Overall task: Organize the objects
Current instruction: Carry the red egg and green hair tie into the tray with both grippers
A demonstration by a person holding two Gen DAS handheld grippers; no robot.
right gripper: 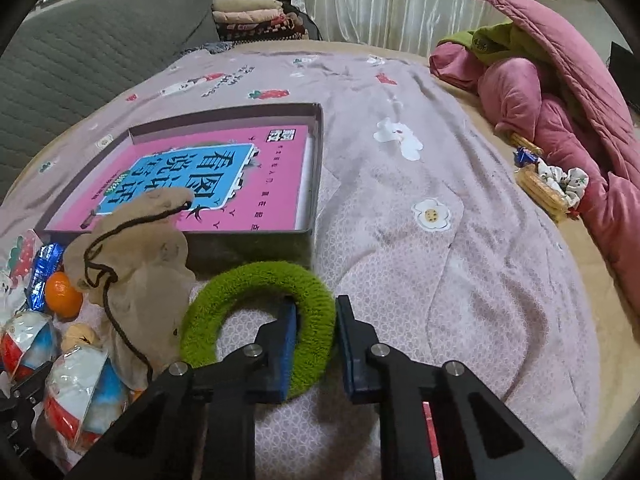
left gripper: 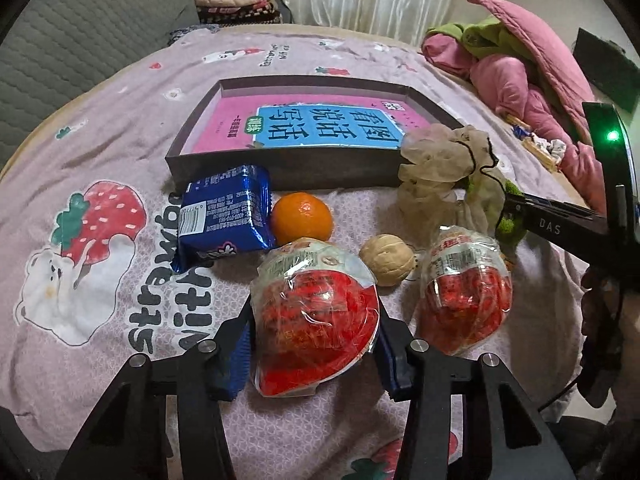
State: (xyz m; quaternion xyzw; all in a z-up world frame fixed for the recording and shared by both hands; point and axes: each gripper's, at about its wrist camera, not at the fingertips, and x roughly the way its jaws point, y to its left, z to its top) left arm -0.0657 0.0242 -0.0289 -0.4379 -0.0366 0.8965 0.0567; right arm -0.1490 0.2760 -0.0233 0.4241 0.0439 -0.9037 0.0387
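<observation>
Green ring (right gripper: 256, 316) on quilt (right gripper: 420, 280) just in front of box (right gripper: 256, 246), near its right corner; right gripper (right gripper: 316, 344) straddles ring's band, blue pads either side, grip not clearly tight. Left gripper (left gripper: 314, 344) spread around red snack pack (left gripper: 316, 320), contact unclear. Second pack (left gripper: 466, 288), walnut (left gripper: 386, 260), orange (left gripper: 302, 218), blue packet (left gripper: 224, 216), beige pouch (left gripper: 440, 172) lie in front of box. Pink book (left gripper: 296, 128) inside box.
</observation>
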